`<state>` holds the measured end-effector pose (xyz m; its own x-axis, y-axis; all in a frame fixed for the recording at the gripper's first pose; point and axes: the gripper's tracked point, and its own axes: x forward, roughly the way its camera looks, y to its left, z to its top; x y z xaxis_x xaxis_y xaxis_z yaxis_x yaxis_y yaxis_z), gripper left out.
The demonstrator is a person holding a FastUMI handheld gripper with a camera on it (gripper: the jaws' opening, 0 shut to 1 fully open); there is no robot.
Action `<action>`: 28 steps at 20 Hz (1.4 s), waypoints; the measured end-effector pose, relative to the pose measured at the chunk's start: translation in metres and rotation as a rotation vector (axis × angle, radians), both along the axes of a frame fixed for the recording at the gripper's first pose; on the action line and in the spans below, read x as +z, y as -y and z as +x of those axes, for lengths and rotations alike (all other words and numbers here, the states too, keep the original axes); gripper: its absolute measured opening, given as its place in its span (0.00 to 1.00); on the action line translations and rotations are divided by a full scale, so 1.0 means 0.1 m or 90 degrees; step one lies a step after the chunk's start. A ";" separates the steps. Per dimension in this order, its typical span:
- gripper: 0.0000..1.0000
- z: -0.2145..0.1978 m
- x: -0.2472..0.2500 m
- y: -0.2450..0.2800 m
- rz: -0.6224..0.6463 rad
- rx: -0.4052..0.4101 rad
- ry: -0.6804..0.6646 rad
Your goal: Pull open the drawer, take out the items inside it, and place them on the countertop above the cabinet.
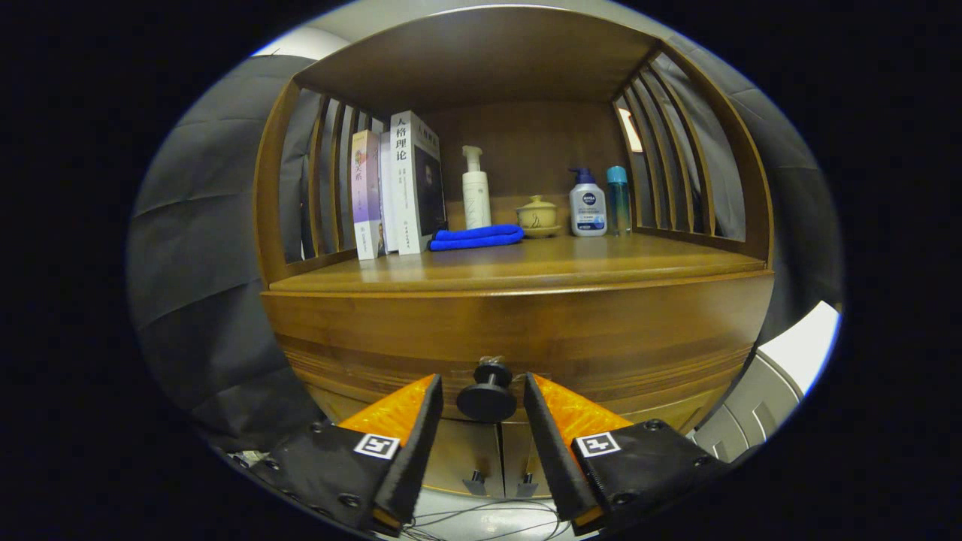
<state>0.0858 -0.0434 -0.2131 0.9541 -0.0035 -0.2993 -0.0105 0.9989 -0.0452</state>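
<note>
Straddling the drawer knob [487, 394], whose stem points straight out at the camera, the jaws stand released.

The gripper [481, 391] has two wedge-shaped fingers flanking the drawer knob [487, 393]. Each carries a square black-and-white marker. Small screws dot their bases.

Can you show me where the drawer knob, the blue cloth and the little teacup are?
Drawer knob [487, 400], gripper view, round front face.
Blue cloth [476, 237], gripper view, folded middle.
Teacup [536, 216], gripper view, bowl side.
</note>
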 end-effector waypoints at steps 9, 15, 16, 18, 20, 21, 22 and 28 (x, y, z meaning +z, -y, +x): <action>0.32 -0.02 -0.05 0.05 -0.027 -0.001 0.018; 0.22 -0.05 -0.08 0.05 -0.004 -0.011 0.013; 0.22 -0.07 -0.07 0.05 -0.004 -0.010 0.014; 0.22 -0.14 -0.08 0.05 -0.009 -0.008 0.011; 0.22 -0.20 -0.08 0.05 -0.004 -0.010 0.007; 0.22 -0.23 -0.07 0.05 -0.003 -0.010 0.006; 0.22 -0.26 -0.08 0.05 -0.004 -0.010 0.004; 0.22 -0.48 -0.07 0.03 -0.009 -0.006 -0.004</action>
